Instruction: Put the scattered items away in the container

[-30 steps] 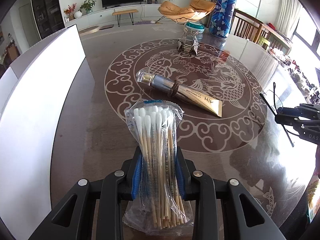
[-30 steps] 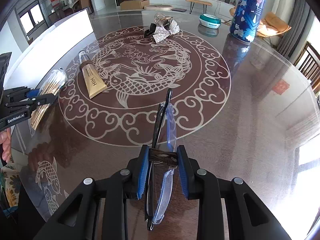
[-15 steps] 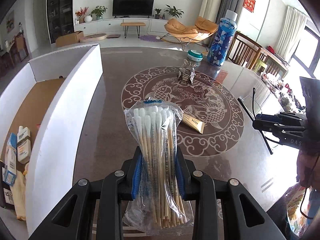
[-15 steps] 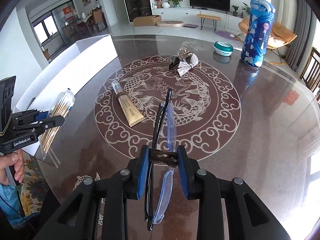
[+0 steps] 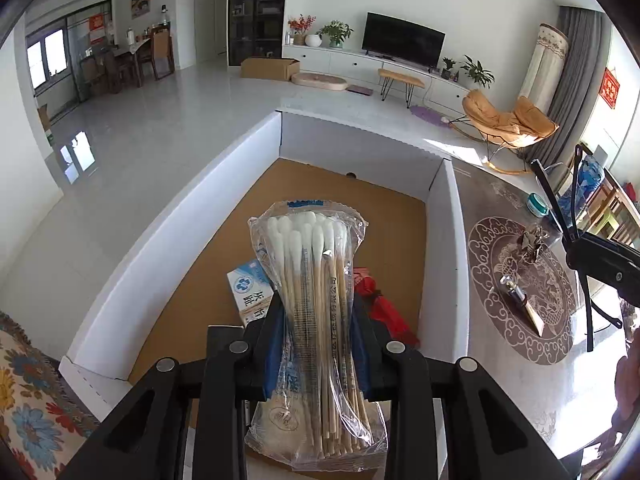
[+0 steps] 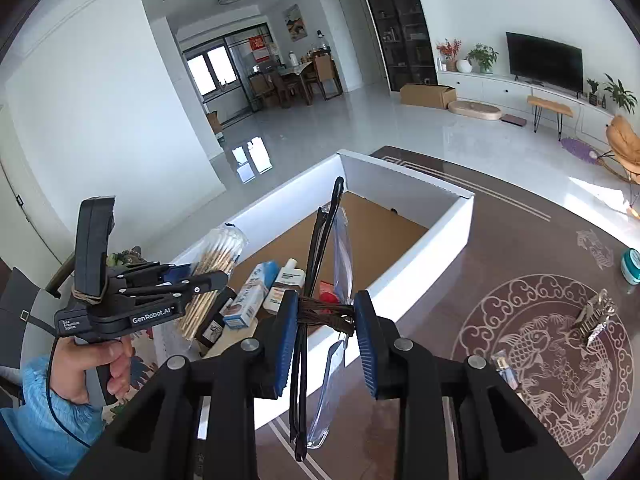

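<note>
A bag of cotton swabs (image 5: 320,300) is pinched between the blue pads of the left gripper (image 5: 318,344) and is held upright above the open white box (image 5: 442,240), over its brown cardboard floor. Cartons, a small bottle (image 6: 286,284) and a red item (image 5: 382,304) are seen lying inside the box. A pair of glasses (image 6: 320,280), folded and bound with a brown hair tie (image 6: 326,312), is clamped between the pads of the right gripper (image 6: 326,336) and is held over the near wall of the box. On the patterned table (image 6: 500,240), a gold tube (image 5: 524,304), a bow hair clip (image 6: 594,318) and a teal jar (image 6: 630,266) are left outside the box.
</note>
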Available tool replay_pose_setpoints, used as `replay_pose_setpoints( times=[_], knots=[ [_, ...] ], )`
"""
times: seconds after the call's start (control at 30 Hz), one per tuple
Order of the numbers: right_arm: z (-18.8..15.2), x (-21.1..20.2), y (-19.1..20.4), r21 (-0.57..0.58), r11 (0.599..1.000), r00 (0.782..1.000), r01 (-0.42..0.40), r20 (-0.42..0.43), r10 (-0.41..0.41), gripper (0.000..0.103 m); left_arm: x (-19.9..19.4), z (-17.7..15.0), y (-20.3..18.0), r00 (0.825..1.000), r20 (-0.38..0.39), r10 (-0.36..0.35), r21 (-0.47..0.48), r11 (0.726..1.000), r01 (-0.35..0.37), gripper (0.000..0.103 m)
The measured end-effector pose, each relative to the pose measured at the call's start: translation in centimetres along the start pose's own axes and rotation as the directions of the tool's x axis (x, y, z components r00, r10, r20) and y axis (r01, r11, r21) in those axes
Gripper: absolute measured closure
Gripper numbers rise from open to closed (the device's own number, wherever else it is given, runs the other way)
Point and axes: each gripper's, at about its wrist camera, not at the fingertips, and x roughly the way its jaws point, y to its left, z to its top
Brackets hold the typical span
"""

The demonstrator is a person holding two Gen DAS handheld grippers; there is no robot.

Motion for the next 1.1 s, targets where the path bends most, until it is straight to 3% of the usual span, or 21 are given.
replay_pose_setpoints(
  times=[0.2, 0.43, 0.47, 0.53, 0.63, 0.77, 0.83, 0.97, 1.03, 1.1],
  knots=[
    [0.3, 8.6, 5.7, -0.051, 0.997, 0.996, -0.061, -0.073, 0.057, 0.074, 3.4, -1.1, 3.6, 0.997, -0.066, 0.038, -0.053, 0.998, -0.041, 0.073],
    [-2.0, 16.0, 6.8, -0.036, 0.998, 0.983, -0.046, -0.179, 0.039, 0.069, 6.2, -2.2, 3.9, 0.989, -0.133, 0.062, -0.055, 0.996, -0.07, 0.07],
    [-2.4, 16.5, 6.7, -0.025, 0.999, 0.981, -0.045, -0.191, 0.04, 0.065, 6.4, -2.4, 3.8, 0.986, -0.144, 0.078, -0.054, 0.995, -0.087, 0.069],
    [-2.9, 16.9, 6.4, -0.009, 0.999, 0.979, -0.043, -0.199, 0.04, 0.036, 6.6, -2.6, 3.6, 0.983, -0.147, 0.112, -0.055, 0.991, -0.121, 0.05],
    [-3.1, 16.0, 5.9, -0.012, 0.999, 0.985, -0.045, -0.169, 0.042, 0.031, 5.8, -2.7, 3.6, 0.984, -0.097, 0.149, -0.059, 0.986, -0.155, 0.034],
    [-3.1, 12.2, 4.5, -0.028, 0.999, 0.998, -0.019, -0.068, 0.018, 0.026, 4.0, -2.2, 1.5, 0.982, -0.031, 0.185, -0.047, 0.981, -0.186, 0.033],
    [-3.6, 9.5, 3.5, -0.042, 0.999, 1.0, 0.019, 0.005, -0.019, 0.011, 2.6, -1.9, -0.7, 0.984, 0.017, 0.176, -0.029, 0.984, -0.176, 0.033],
    [-6.3, 3.8, -0.4, -0.058, 0.988, 0.985, 0.142, 0.112, -0.135, 0.002, -1.0, -1.6, -7.6, 0.989, 0.119, 0.091, 0.035, 0.995, -0.096, 0.031],
    [-8.7, 1.1, -3.4, -0.036, 0.976, 0.968, 0.214, 0.141, -0.207, 0.002, -2.8, -2.5, -11.8, 0.986, 0.165, 0.02, 0.066, 0.997, -0.031, 0.009],
    [-11.6, -1.8, -7.0, 0.004, 0.953, 0.941, 0.302, 0.16, -0.299, 0.001, -4.1, -4.4, -16.1, 0.975, 0.213, -0.066, 0.091, 0.995, 0.048, 0.0]
  ],
)
